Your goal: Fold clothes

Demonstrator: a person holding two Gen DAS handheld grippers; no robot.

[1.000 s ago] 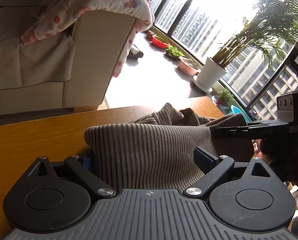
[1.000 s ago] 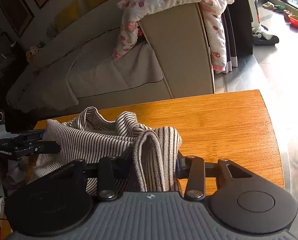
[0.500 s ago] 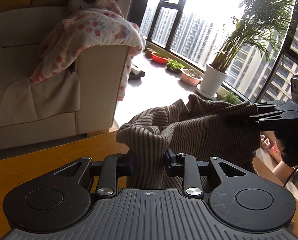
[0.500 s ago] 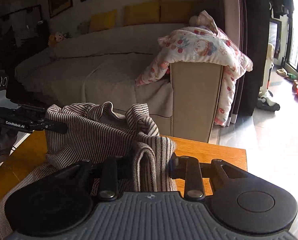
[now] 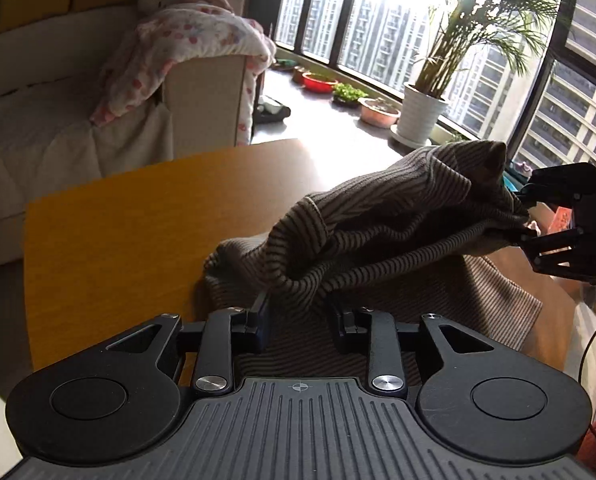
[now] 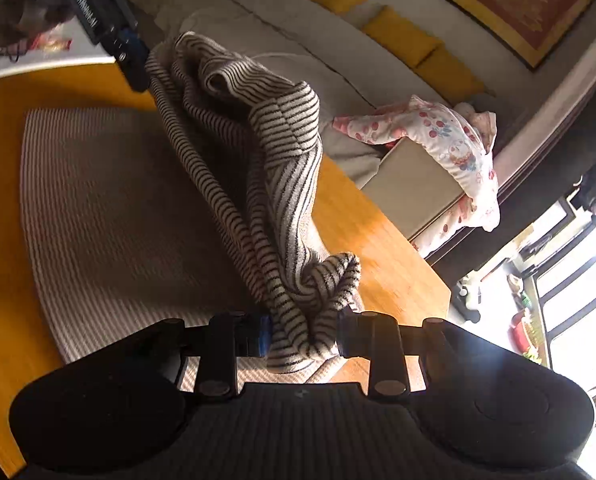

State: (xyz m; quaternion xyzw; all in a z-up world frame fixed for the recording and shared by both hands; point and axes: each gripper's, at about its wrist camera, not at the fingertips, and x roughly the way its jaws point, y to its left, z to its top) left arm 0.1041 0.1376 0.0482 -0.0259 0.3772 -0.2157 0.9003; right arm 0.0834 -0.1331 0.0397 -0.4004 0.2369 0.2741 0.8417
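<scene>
L gripper has just clamped the striped brown-cream knit garment; R gripper grips its other end. I've lifted the edge off the orange wooden table, rest lies flat; fold-over is under way.

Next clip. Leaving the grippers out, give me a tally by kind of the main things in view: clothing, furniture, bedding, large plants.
Striped garment: 1
Wooden table: 1
Sofa: 1
Floral blanket: 1
Potted palm: 1
Total: 5
</scene>
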